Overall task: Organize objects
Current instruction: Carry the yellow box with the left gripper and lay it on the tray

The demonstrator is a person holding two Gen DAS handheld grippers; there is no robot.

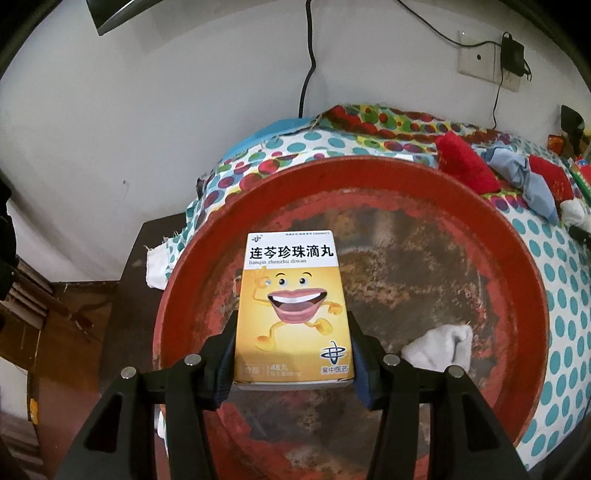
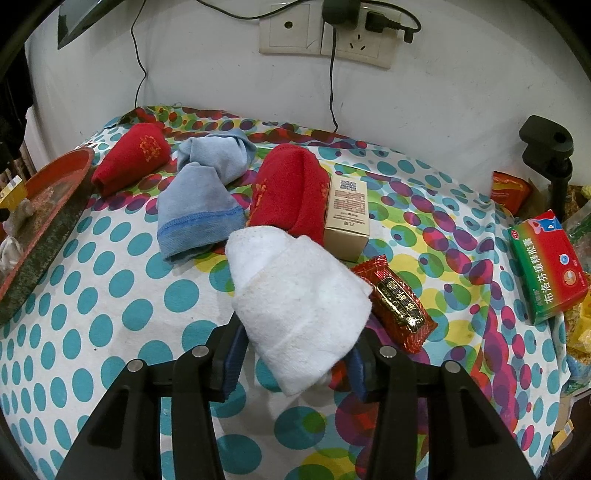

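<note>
My left gripper (image 1: 291,354) is shut on a yellow medicine box (image 1: 291,306) with a laughing cartoon mouth, held above the worn red round tray (image 1: 424,206). A white sock (image 1: 439,349) lies inside the tray at the right. My right gripper (image 2: 295,350) is shut on a folded white sock (image 2: 299,295), lifted a little over the dotted tablecloth (image 2: 110,295). In the right wrist view the tray (image 2: 44,221) sits at the far left edge.
On the cloth lie two red socks (image 2: 133,158) (image 2: 291,188), a blue sock (image 2: 199,199), a beige box (image 2: 347,214), a red snack packet (image 2: 395,302) and a green-red medicine box (image 2: 546,266). A wall socket with plugs (image 2: 332,33) is behind. A black clamp stand (image 2: 550,155) rises at right.
</note>
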